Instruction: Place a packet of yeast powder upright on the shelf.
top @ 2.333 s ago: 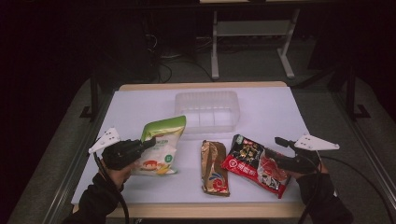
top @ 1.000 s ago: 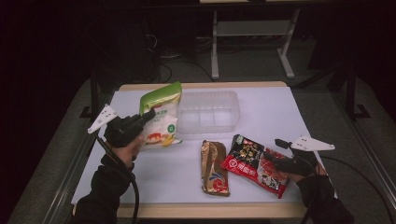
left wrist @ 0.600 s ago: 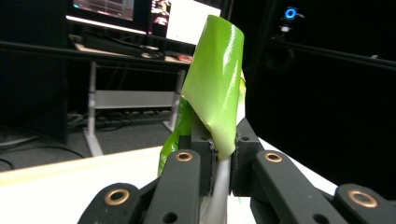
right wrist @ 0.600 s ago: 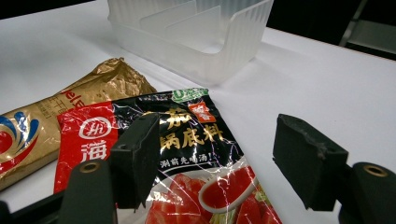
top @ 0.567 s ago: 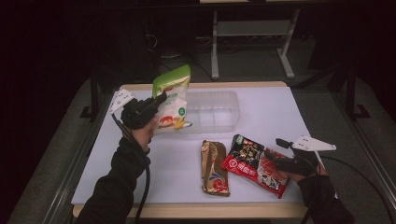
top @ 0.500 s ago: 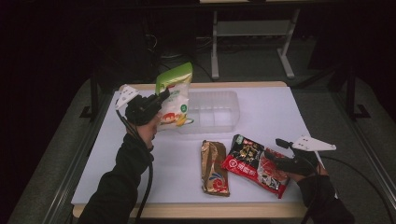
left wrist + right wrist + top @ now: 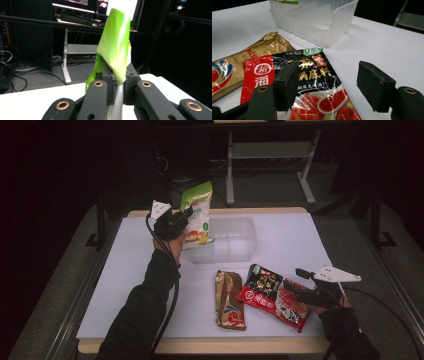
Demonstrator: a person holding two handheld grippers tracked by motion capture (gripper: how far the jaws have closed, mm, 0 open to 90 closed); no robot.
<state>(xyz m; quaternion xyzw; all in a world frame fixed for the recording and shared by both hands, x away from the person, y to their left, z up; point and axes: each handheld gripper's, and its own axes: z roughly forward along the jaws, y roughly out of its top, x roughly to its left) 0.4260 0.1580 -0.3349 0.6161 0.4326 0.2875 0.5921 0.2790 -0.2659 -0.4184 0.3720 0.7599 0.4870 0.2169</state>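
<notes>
Above the near-left corner of the clear plastic bin [image 7: 227,240], my left tongs [image 7: 187,215] pinch the green and white snack bag [image 7: 197,215]. They are pressed tight on the bag's edge, and the bag stands up tall in the air, just over the bin's left end. From the left gripper view, the green bag [image 7: 115,45] sticks up between the two black jaws, and its top folds over.

My right tongs [image 7: 301,275] rest low, to the right and on the near side of the bin, well apart from it. Their jaws are spread wide and hold nothing. They sit just over the right end of the red and black soup packet [image 7: 275,296], which lies flat on the white table [image 7: 300,240].

Next to the red packet, on its left, lies a gold packet [image 7: 230,299]. The two packets touch. Both lie on the near side of the bin.
</notes>
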